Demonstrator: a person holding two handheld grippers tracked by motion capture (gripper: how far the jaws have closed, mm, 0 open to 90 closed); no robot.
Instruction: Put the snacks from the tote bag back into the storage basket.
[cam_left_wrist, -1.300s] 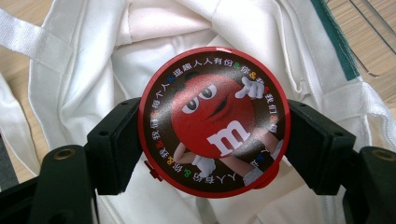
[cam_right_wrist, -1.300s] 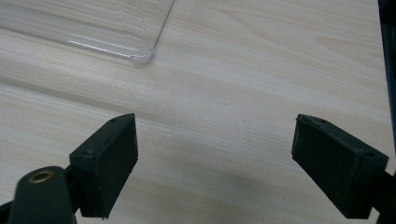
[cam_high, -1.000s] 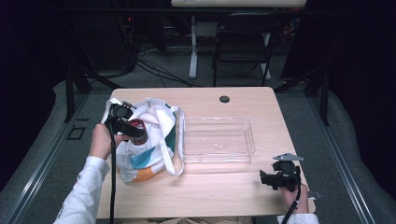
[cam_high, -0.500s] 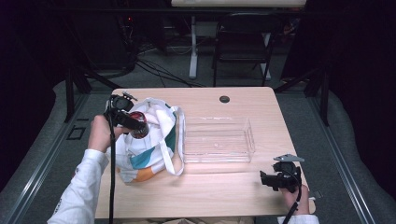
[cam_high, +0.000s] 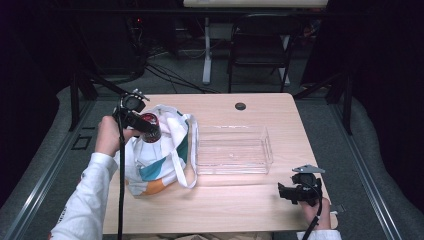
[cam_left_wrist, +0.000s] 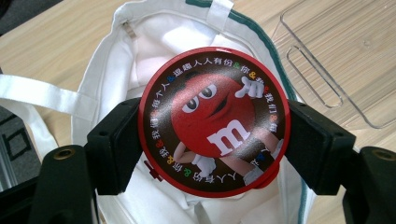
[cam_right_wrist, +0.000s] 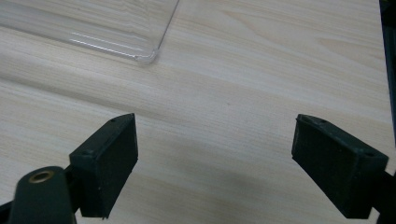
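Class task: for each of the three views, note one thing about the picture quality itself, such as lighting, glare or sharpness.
High view: the table is brightly lit while the room around it falls into near black. Left gripper view: the tin is sharp, with soft sheen on its lid. Right gripper view: wood grain is sharp, and the tray shows pale reflections.

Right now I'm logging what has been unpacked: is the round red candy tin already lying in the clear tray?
No, the red tin is clamped between the left gripper's jaws above the open white tote bag, beside the clear tray.
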